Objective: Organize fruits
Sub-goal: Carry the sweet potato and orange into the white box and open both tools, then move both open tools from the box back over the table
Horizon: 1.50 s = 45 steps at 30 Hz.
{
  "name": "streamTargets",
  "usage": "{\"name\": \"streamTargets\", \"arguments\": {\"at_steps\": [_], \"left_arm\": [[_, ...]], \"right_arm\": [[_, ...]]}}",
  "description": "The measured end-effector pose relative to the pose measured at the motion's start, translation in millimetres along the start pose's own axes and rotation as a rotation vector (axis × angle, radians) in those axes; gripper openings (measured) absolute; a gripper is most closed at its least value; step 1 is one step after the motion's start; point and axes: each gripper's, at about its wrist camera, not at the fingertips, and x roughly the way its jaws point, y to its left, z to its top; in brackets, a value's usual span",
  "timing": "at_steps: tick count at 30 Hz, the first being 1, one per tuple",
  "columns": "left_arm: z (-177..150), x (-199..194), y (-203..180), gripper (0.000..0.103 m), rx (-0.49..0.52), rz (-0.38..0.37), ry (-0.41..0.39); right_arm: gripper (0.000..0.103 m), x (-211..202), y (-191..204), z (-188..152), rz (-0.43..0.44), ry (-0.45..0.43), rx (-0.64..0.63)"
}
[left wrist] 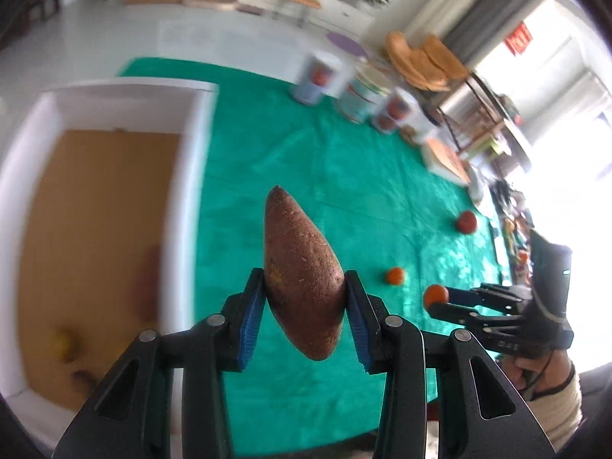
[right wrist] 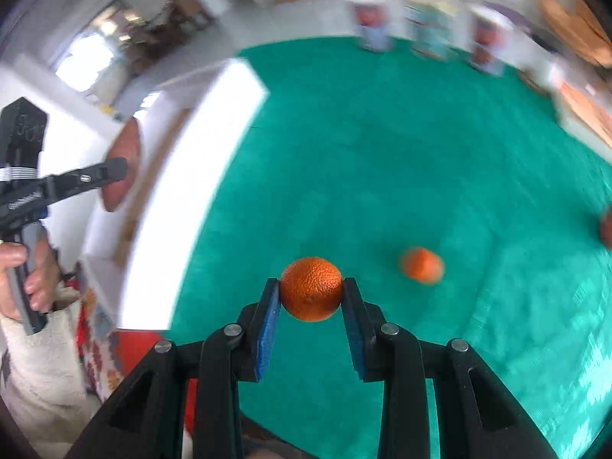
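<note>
My left gripper [left wrist: 305,287] is shut on a long brown sweet potato [left wrist: 302,271] and holds it above the green cloth, just right of the white tray [left wrist: 191,176]. My right gripper [right wrist: 310,287] is shut on a small orange [right wrist: 311,293] above the cloth; it also shows in the left wrist view [left wrist: 436,300] with the orange [left wrist: 435,294]. The tray has a brown floor and holds a yellow fruit [left wrist: 65,344], blurred. In the right wrist view the sweet potato [right wrist: 123,164] hangs over the tray [right wrist: 199,176].
A second orange [right wrist: 420,264] lies on the green cloth [right wrist: 382,153], also in the left wrist view [left wrist: 394,275]. A red fruit [left wrist: 466,222] sits near the cloth's right edge. Three jars [left wrist: 321,76] stand along the far edge. Another white tray [left wrist: 447,157] stands at the far right.
</note>
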Motion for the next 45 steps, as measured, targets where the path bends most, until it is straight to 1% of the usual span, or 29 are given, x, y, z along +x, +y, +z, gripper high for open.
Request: {"name": "streamTargets", "arguments": {"at_steps": [2, 3, 4, 6, 8, 9, 11, 15, 18, 19, 20, 21, 22, 23, 25, 27, 28, 30, 32, 34, 35, 38, 40, 41, 42, 43, 45], "left_arm": [[-8, -18, 42, 0.042, -0.044, 0.084, -0.015], [-12, -20, 62, 0.042, -0.065, 0.129, -0.017], [-11, -16, 81, 0.042, -0.078, 0.173, -0.012], [-21, -9, 126, 0.042, -0.124, 0.260, -0.005], [-30, 3, 165, 0.042, -0.186, 0.296, 0.010], [-34, 9, 181, 0.042, -0.213, 0.298, 0.020], [-40, 20, 199, 0.042, -0.251, 0.296, 0.042], [-45, 41, 215, 0.042, -0.272, 0.295, 0.078], [-45, 49, 224, 0.042, -0.286, 0.309, 0.086], [-43, 53, 223, 0.043, -0.292, 0.318, 0.086], [-43, 53, 225, 0.048, -0.298, 0.332, 0.079], [-43, 53, 225, 0.054, -0.302, 0.338, 0.067], [-40, 54, 224, 0.066, -0.308, 0.349, 0.055], [-41, 49, 224, 0.078, -0.315, 0.359, 0.037], [-43, 39, 219, 0.086, -0.320, 0.356, -0.002], [-44, 21, 205, 0.086, -0.300, 0.354, -0.049], [-46, 13, 195, 0.087, -0.280, 0.352, -0.070], [-46, -2, 164, 0.089, -0.226, 0.349, -0.120], [-47, -12, 128, 0.092, -0.164, 0.328, -0.168], [-54, -17, 81, 0.095, -0.084, 0.282, -0.208], [-59, -14, 56, 0.096, -0.042, 0.253, -0.219], [-75, 6, -2, 0.096, 0.062, 0.174, -0.211], [-96, 39, -41, 0.096, 0.119, 0.121, -0.184], [-104, 49, -53, 0.096, 0.135, 0.112, -0.176], [-115, 71, -69, 0.096, 0.156, 0.099, -0.164], [-121, 86, -83, 0.096, 0.167, 0.094, -0.153], [-144, 128, -109, 0.096, 0.192, 0.085, -0.128]], "right_arm": [[0.032, 15, 58, 19, 0.064, -0.010, -0.089], [0.032, 23, 86, 21, 0.087, -0.013, -0.127], [0.032, 36, 116, 28, 0.116, -0.017, -0.170], [0.032, 61, 162, 37, 0.150, -0.009, -0.230], [0.032, 93, 204, 50, 0.153, 0.007, -0.280], [0.032, 105, 218, 54, 0.143, 0.013, -0.298], [0.033, 132, 241, 63, 0.118, 0.037, -0.328], [0.033, 176, 270, 73, 0.051, 0.069, -0.381], [0.034, 202, 275, 74, 0.002, 0.099, -0.415], [0.038, 207, 273, 76, -0.008, 0.105, -0.418], [0.048, 211, 273, 76, -0.014, 0.108, -0.419], [0.054, 214, 273, 76, -0.016, 0.102, -0.413], [0.059, 214, 273, 77, -0.016, 0.093, -0.407], [0.060, 211, 271, 76, -0.019, 0.079, -0.401], [0.060, 196, 260, 76, -0.004, 0.048, -0.389], [0.061, 168, 247, 76, 0.006, -0.006, -0.373], [0.063, 152, 240, 74, 0.009, -0.035, -0.370], [0.069, 116, 222, 65, -0.012, -0.102, -0.373], [0.076, 79, 197, 52, -0.050, -0.174, -0.380], [0.079, 49, 163, 33, -0.102, -0.228, -0.376], [0.079, 34, 140, 19, -0.130, -0.246, -0.363], [0.079, 4, 74, -24, -0.198, -0.276, -0.304], [0.079, -10, 21, -60, -0.265, -0.294, -0.238], [0.079, -14, -4, -77, -0.301, -0.300, -0.197], [0.079, -16, -33, -101, -0.341, -0.308, -0.145], [0.079, -26, -56, -121, -0.370, -0.316, -0.106], [0.079, -23, -100, -166, -0.441, -0.333, -0.011]]}}
